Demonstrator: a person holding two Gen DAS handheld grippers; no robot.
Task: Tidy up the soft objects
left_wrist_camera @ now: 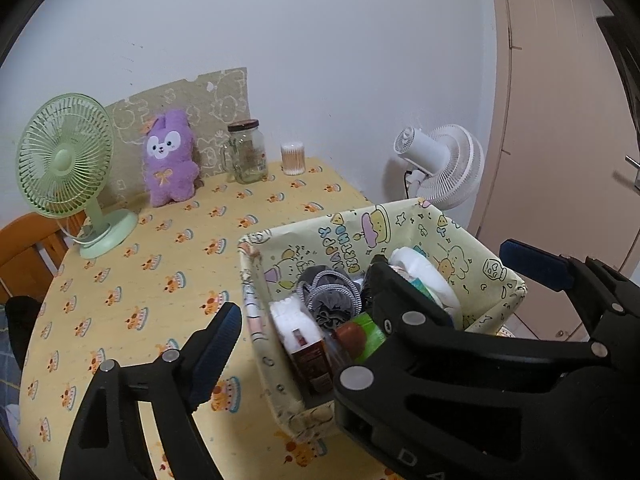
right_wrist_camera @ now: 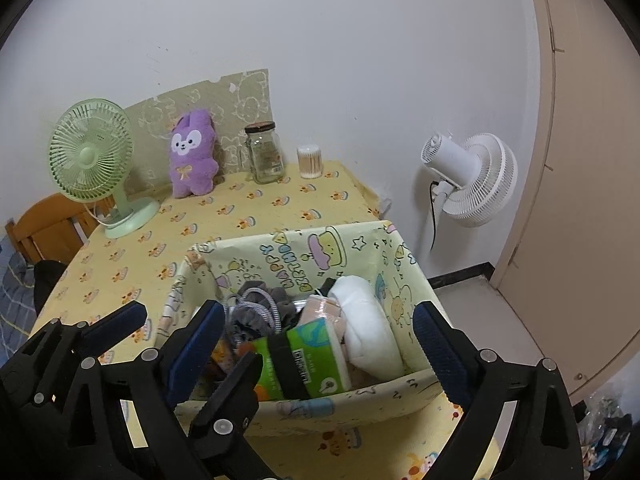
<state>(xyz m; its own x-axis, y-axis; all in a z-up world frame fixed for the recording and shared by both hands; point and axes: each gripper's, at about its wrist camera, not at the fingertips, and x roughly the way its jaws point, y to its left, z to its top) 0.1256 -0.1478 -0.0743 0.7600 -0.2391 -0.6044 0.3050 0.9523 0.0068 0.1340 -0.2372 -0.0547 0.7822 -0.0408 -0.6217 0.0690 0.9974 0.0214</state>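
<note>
Right wrist view: both tools gape wide, right tool (right_wrist_camera: pixel 320 344) straddling the basket (right_wrist_camera: pixel 404 248) rim.

Two fans are counted, one green fan (right_wrist_camera: pixel 91 151) on the table and one white fan (right_wrist_camera: pixel 476 178) by the wall, along with one purple plush (right_wrist_camera: pixel 193 153), one glass jar (right_wrist_camera: pixel 264 152) and one tub of cotton swabs (right_wrist_camera: pixel 310 161). One printed basket (right_wrist_camera: pixel 400 390) is seen, and inside it one green tissue pack (right_wrist_camera: pixel 316 360), one white bundle (right_wrist_camera: pixel 368 328) and one grey mesh sponge (left_wrist_camera: pixel 330 294) are made out, though the pile may hide more. Two grippers are in view, the left gripper (left_wrist_camera: pixel 368 286) and the right gripper (right_wrist_camera: pixel 318 340).
</note>
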